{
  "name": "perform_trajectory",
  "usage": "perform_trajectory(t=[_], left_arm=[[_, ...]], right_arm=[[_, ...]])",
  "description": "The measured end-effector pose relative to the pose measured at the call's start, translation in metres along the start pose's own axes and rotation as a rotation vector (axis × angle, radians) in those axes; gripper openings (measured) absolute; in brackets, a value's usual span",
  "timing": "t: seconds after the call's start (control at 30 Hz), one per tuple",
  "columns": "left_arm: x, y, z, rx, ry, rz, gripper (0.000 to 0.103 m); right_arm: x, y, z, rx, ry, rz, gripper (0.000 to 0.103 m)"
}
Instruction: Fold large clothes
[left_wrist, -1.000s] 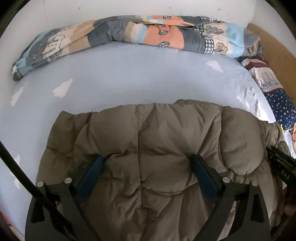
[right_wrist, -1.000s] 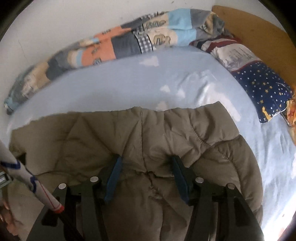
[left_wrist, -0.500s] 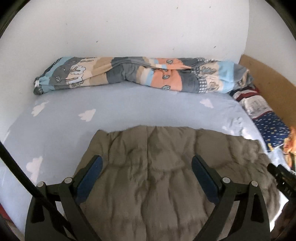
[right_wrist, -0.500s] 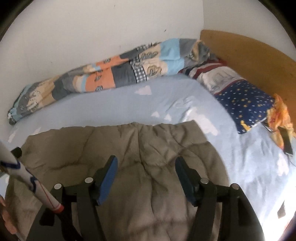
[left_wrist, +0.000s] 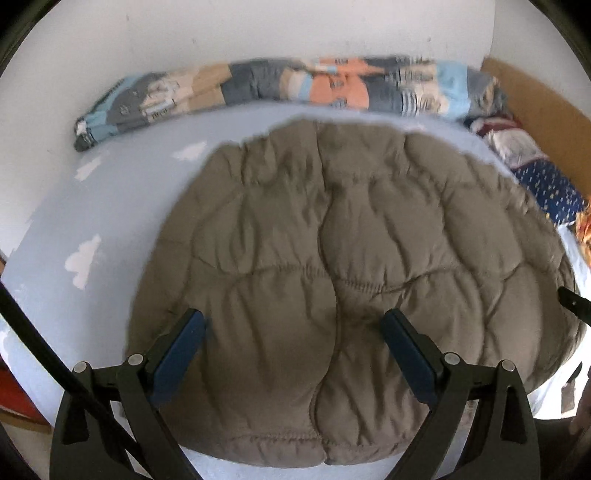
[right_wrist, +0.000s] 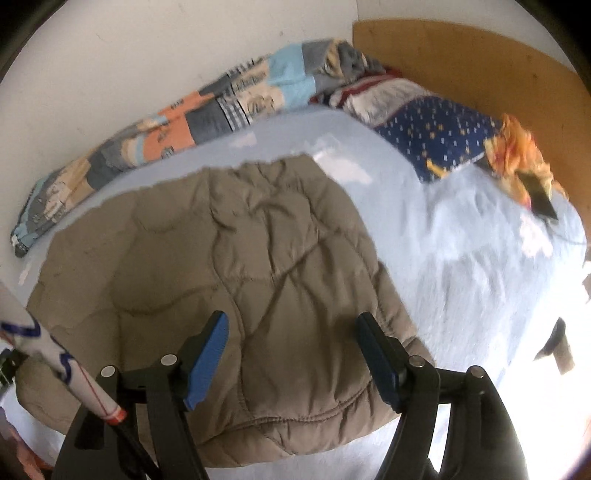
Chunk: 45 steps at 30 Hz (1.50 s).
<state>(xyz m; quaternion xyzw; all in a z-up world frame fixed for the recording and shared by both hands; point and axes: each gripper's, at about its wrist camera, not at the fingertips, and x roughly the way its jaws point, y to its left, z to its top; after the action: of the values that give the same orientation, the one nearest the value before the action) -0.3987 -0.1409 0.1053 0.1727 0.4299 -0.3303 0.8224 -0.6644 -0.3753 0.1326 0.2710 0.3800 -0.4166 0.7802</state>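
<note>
A large olive-brown quilted puffer jacket (left_wrist: 332, 258) lies folded on the light blue bed sheet (left_wrist: 92, 221); it also shows in the right wrist view (right_wrist: 229, 277). My left gripper (left_wrist: 293, 332) is open and empty, hovering above the jacket's near part. My right gripper (right_wrist: 293, 332) is open and empty, above the jacket's near right corner. A tip of the right gripper (left_wrist: 574, 304) shows at the right edge of the left wrist view.
A rolled patchwork blanket (left_wrist: 295, 88) lies along the white wall at the far side of the bed. A navy star pillow (right_wrist: 443, 136), an orange cloth (right_wrist: 517, 155) with a dark phone (right_wrist: 541, 199) and a wooden headboard (right_wrist: 480, 70) are at the right.
Both grippers have let go of the jacket, opened and drawn back above it. The jacket now lies flat on the sheet, showing its whole folded shape.
</note>
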Motion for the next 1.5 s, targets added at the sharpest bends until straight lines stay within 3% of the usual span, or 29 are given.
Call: perform_trajectory(t=[0.07, 0.23, 0.37, 0.47, 0.67, 0.83, 1.0, 1.13, 1.3, 1.5], left_arm=[[0.006, -0.002, 0.0, 0.019, 0.006, 0.016, 0.097], [0.004, -0.009, -0.001, 0.044, -0.025, 0.045, 0.097], [-0.015, -0.013, -0.002, 0.056, -0.096, 0.041, 0.097], [-0.027, -0.022, -0.004, 0.082, -0.141, 0.054, 0.097], [-0.011, -0.034, -0.009, 0.142, -0.067, 0.045, 0.097], [-0.005, -0.032, -0.007, 0.129, -0.047, 0.027, 0.097], [-0.014, -0.031, -0.008, 0.131, -0.085, 0.03, 0.097], [-0.019, -0.032, -0.009, 0.146, -0.114, 0.059, 0.097], [-0.02, -0.035, -0.009, 0.157, -0.124, 0.074, 0.097], [-0.021, -0.043, -0.011, 0.208, -0.14, 0.103, 0.097]], right_arm=[[0.012, 0.005, -0.004, -0.005, 0.043, -0.013, 0.082], [0.014, 0.012, -0.001, -0.033, 0.019, -0.056, 0.085], [-0.022, 0.028, 0.0, -0.113, -0.165, -0.059, 0.085], [-0.036, 0.048, -0.008, -0.21, -0.236, -0.004, 0.085], [-0.013, 0.084, -0.022, -0.32, -0.118, 0.08, 0.085], [0.011, 0.082, -0.026, -0.281, -0.007, 0.115, 0.085], [-0.007, 0.062, -0.02, -0.207, -0.055, 0.153, 0.085], [-0.021, 0.033, -0.01, -0.111, -0.124, 0.1, 0.083], [-0.004, 0.007, -0.005, -0.011, -0.032, 0.075, 0.061], [-0.002, 0.016, -0.008, -0.055, -0.021, 0.056, 0.059]])
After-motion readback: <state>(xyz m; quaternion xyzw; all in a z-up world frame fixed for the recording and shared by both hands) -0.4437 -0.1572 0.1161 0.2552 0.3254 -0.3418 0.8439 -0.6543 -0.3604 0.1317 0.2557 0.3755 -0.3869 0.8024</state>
